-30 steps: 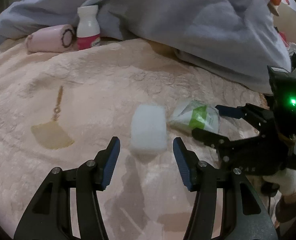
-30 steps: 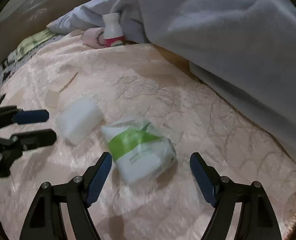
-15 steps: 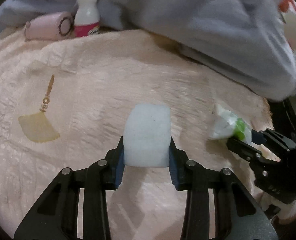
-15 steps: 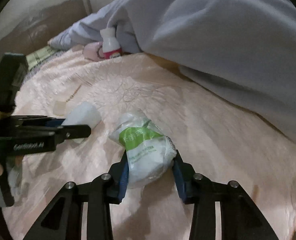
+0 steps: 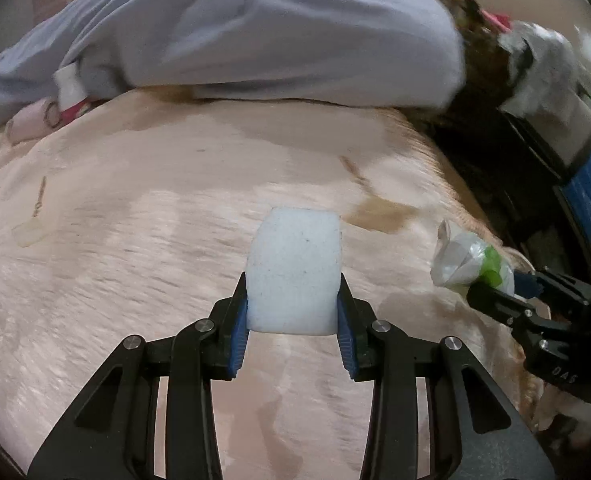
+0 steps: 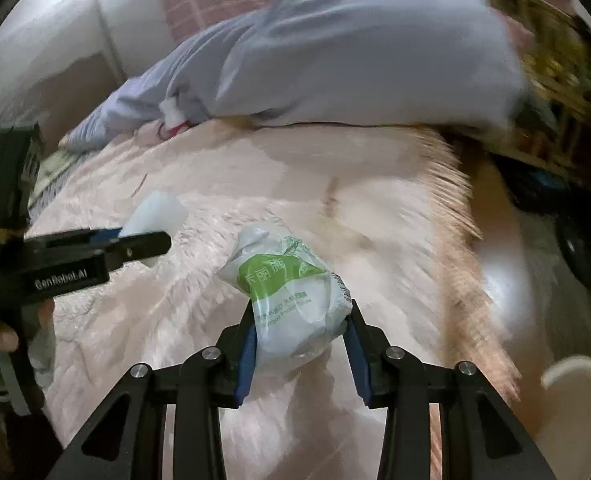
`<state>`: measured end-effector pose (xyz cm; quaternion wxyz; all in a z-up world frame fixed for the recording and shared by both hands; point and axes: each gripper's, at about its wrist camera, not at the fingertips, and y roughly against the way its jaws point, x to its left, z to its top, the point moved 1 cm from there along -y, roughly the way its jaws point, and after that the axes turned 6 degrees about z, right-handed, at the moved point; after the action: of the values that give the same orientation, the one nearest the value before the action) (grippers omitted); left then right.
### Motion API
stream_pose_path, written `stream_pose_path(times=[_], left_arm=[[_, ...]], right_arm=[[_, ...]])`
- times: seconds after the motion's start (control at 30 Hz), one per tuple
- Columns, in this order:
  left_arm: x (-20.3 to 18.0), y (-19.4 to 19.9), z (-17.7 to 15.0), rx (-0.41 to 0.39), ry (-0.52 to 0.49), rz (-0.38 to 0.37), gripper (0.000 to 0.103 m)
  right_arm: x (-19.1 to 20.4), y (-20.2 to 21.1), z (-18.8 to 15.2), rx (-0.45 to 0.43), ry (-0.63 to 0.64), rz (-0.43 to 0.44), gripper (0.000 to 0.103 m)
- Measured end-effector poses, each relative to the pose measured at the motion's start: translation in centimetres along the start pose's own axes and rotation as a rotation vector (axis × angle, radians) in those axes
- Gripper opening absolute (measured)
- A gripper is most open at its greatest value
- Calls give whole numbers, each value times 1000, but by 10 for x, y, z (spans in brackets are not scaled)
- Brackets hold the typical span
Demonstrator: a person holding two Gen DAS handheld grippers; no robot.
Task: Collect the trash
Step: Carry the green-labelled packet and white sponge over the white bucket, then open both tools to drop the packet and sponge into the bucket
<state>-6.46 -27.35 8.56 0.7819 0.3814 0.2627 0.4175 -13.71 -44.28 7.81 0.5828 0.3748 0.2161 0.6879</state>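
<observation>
Left wrist view: the white foam block is now clamped between the left gripper pads and carried clear of the pink bedspread; a second ago it lay loose between open jaws. Right wrist view: the green-and-white packet is squeezed in the right gripper, where earlier the jaws were wide apart. Both pieces are judged secured, ready for a bin.

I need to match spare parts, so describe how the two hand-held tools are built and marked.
Both are alike. The left tool and right tool have black angular linkage arms with silver round pivot screws and two fingers lined with ribbed blue pads. Seen from the right wrist view, the left tool's black body carries white "GenRobot.AI" lettering; from the left wrist view, the right tool's body shows pale stamped characters.
</observation>
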Motion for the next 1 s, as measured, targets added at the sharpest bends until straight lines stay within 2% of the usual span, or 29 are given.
stream_pose_path(times=[0.23,0.5,0.73,1.0], left_arm=[[-83,14,-17,1,-105,-74,35],[-180,20,-26,13,-208,-192,35],[-244,8,-32,66,-257,-256,35],[-297,-7,-37,95,-287,-316,37]], right_arm=[[-35,71,-49,-48,-94,-79,38],[-91,136,-99,-72,-222,-214,38],[-140,166,-134,-83,-339,-307,38],[-181,179,-164,-101,-448,-362,38]])
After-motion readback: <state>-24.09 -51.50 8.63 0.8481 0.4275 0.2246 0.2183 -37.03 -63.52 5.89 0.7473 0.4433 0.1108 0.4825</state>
